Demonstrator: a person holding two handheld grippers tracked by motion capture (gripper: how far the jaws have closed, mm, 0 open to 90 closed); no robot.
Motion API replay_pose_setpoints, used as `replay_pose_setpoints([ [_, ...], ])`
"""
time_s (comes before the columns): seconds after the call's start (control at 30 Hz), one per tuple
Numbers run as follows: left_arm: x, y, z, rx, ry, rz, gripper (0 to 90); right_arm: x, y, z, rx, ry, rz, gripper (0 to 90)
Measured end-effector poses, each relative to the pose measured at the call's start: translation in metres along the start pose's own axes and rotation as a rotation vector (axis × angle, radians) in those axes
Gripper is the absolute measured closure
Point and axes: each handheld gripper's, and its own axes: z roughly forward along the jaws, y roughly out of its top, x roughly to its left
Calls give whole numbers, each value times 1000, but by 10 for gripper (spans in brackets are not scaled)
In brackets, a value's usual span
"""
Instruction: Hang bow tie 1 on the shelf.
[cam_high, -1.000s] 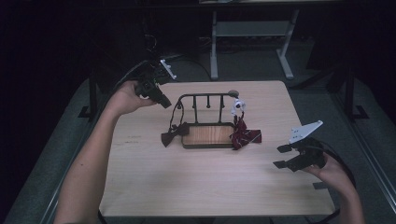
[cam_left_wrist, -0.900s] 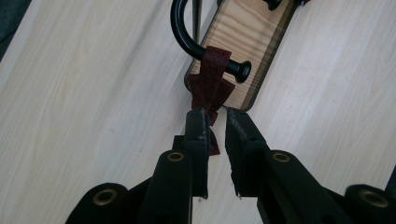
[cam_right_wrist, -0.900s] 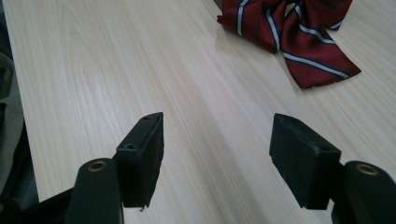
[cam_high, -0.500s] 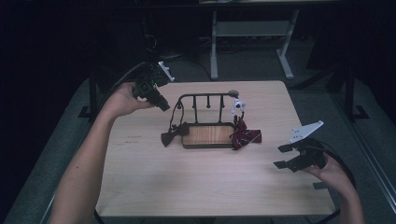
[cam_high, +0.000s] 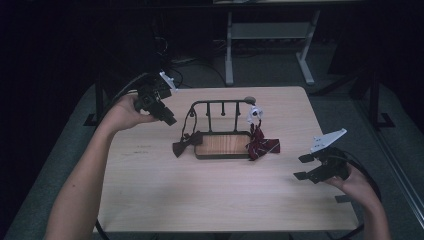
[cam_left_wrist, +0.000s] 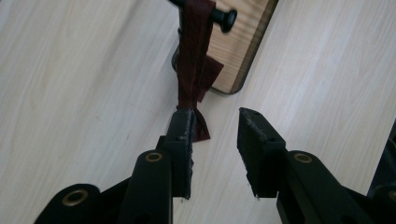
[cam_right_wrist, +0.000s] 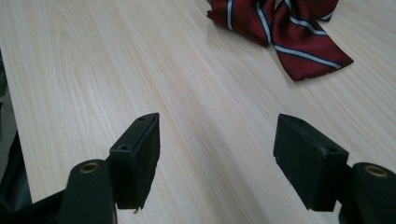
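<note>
The step in hand looks like hanging bow ties on the small rack (cam_high: 220, 107); the dark maroon bow tie (cam_high: 187, 143) hangs by its strap from the rack's top rail at the left end, its bow resting on the worktop (cam_high: 150, 190) just left of the rack's wooden base (cam_high: 222, 145), near the middle of the high view. The left gripper (cam_high: 169, 119), at upper left of that view, is released; its jaws have just been opening, and in the left gripper view (cam_left_wrist: 215, 123) nothing lies between them, the maroon tie (cam_left_wrist: 194, 70) hanging just beyond the left-hand jaw's tip. The right gripper (cam_high: 302, 166), at lower right, hovers over bare worktop with its jaws spread wide and empty (cam_right_wrist: 217, 135). The striped red bow tie (cam_high: 262, 145) slumps on the worktop against the rack's right end, its strap not clearly on a peg; a small white object (cam_high: 255, 112) sits at the rail's right end. The next move probably calls for drawing the left gripper clear without snagging the strap; then taking the striped tie (cam_right_wrist: 280, 28) by its strap rather than its bow.
</note>
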Motion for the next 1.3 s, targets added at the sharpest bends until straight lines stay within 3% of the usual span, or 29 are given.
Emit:
replay_pose_setpoints([
  [0.37, 2, -20, 2, -15, -5, -33, 557, 2, 1, 2, 7, -3, 0, 310],
  [0.67, -6, -25, -1, -35, 4, -11, 516, 2, 0, 2, 6, -7, -3, 310],
  [1.3, -12, -53, 9, -43, -7, -35, 458, 1, -2, 4, 15, -9, 14, 302],
])
